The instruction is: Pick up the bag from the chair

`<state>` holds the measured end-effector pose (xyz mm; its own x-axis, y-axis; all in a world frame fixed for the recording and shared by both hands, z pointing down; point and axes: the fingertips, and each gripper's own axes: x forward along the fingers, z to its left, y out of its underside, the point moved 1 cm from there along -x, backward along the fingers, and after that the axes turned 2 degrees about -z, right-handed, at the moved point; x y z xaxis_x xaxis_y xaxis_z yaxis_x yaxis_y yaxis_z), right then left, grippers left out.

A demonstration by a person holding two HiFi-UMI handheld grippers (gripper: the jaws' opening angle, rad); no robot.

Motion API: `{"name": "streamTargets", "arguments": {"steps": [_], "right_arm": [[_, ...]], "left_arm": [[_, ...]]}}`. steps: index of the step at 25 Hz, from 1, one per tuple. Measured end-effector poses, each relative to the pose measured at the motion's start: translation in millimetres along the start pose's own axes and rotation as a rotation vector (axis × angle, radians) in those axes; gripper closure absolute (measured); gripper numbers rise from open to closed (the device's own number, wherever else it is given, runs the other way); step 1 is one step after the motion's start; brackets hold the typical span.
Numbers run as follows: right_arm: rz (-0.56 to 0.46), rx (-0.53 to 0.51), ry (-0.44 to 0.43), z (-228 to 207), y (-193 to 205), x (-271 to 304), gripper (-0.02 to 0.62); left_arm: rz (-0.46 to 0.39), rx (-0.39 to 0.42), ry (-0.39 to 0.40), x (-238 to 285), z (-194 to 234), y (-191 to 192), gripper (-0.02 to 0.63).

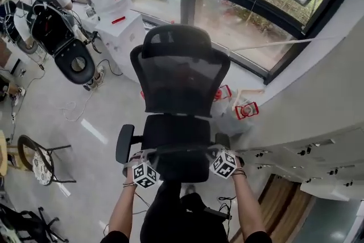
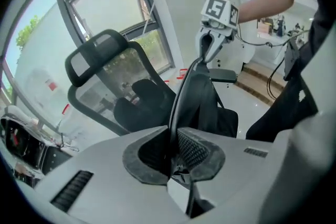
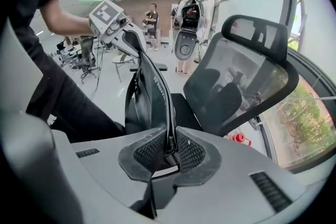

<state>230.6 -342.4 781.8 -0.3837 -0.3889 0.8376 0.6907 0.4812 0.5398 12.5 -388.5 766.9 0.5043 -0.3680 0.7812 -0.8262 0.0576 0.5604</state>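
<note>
Since both tools are on the load, begin at the left gripper (image 2: 176, 152): its jaws are drawn in tight on a black strap (image 2: 184, 92), the webbing pinched edge-on between the ribbed faces. The right gripper (image 3: 169, 150) does the same further along that strap, its jaws pressed onto it with no gap showing. From each pair of jaws the strap rises and arches across to the other tool. Its long axis therefore runs left to right between the two hands, roughly parallel to the near edge of the seat (image 1: 176, 131).

Below that span hangs the black bag (image 3: 140, 102), top toward the grippers and bottom toward the floor (image 1: 94, 122), so its long axis looks upright. It lies between the grippers and just under them, on the near side of the black mesh office chair (image 1: 181, 74), in front of the seat's near edge and close to the person's legs. In the gripper views floor shows beside its lower part, so I judge it off the seat. The head view is dark on dark and does not settle whether a bottom corner brushes the cushion.

Neither hand is nearer; the weight looks evenly shared between left and right. As I read it, the coming move turns on bringing the bag nearward and up, away from the backrest on the far side. Both hands should stay level so the strap does not slide through either grip.
</note>
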Motion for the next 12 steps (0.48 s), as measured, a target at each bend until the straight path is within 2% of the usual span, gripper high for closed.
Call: {"name": "streamTargets", "arguments": {"steps": [7, 12], "right_arm": [[-0.032, -0.034, 0.01, 48, -29, -64, 0.557], [-0.046, -0.033, 0.024, 79, -42, -98, 0.557]], "left_arm": [[0.001, -0.115, -0.031, -84, -36, -6, 0.565], [-0.023, -0.185, -0.036, -124, -60, -4, 0.565]]}}
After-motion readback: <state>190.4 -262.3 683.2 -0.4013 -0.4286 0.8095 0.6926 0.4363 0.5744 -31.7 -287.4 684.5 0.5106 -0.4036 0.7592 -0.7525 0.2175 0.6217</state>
